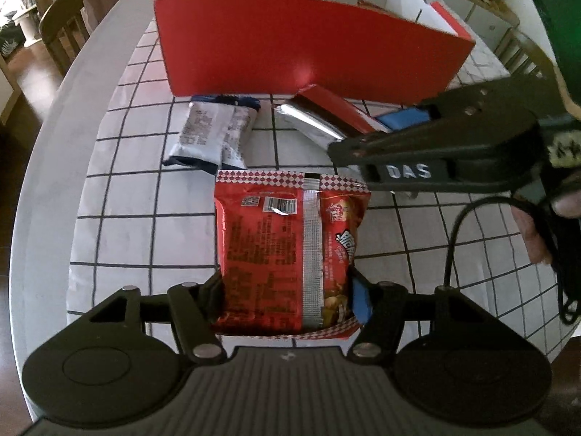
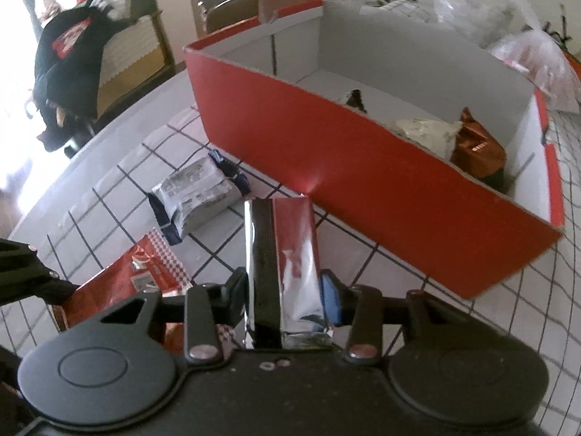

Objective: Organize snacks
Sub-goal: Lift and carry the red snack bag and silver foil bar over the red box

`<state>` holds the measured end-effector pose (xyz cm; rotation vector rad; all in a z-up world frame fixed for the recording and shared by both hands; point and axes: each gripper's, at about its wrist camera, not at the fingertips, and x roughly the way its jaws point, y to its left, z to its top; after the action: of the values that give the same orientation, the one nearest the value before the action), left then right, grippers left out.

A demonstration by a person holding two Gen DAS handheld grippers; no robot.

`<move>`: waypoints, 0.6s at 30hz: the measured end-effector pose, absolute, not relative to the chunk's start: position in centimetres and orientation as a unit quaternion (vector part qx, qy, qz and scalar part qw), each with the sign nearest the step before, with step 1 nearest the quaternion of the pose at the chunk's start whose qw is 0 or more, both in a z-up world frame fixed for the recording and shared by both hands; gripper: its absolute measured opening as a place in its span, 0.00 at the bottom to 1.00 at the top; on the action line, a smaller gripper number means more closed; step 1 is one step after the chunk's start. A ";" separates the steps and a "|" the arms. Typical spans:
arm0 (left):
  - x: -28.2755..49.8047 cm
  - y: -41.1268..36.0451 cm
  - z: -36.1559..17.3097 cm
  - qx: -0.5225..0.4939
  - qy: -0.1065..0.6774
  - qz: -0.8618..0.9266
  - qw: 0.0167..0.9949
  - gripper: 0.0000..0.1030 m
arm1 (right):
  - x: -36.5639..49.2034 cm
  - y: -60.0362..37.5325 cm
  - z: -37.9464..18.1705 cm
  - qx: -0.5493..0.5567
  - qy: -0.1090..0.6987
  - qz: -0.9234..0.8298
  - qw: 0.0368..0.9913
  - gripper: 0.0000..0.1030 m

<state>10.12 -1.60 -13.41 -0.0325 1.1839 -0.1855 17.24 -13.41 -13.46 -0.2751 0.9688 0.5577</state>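
Observation:
My left gripper is shut on a red snack bag with a checkered edge, which lies on the gridded tablecloth. My right gripper is shut on a silver, red and black bar packet, seen from the side in the left wrist view. A red box with a white inside stands beyond both. In the right wrist view the box holds a brown packet and a pale packet. Two silver and blue packets lie before the box, also in the right wrist view.
The round white table drops off at the left. Wooden chairs stand around it. Clear plastic bags lie behind the box. A dark garment hangs on furniture at far left.

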 end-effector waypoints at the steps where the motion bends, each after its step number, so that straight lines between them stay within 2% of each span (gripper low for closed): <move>1: 10.1 -1.3 -13.1 -0.016 0.553 -0.088 0.828 0.63 | 17.1 -13.6 -13.3 -0.122 0.458 0.258 0.842 0.40; 18: 10.1 2.6 -7.6 0.004 0.479 -0.137 0.867 0.63 | 10.9 -16.6 -8.1 0.033 0.420 0.148 0.895 0.40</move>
<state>10.06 2.57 -7.56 0.0084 1.0034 -0.2870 10.92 -16.59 -8.12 0.0683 0.8700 0.3076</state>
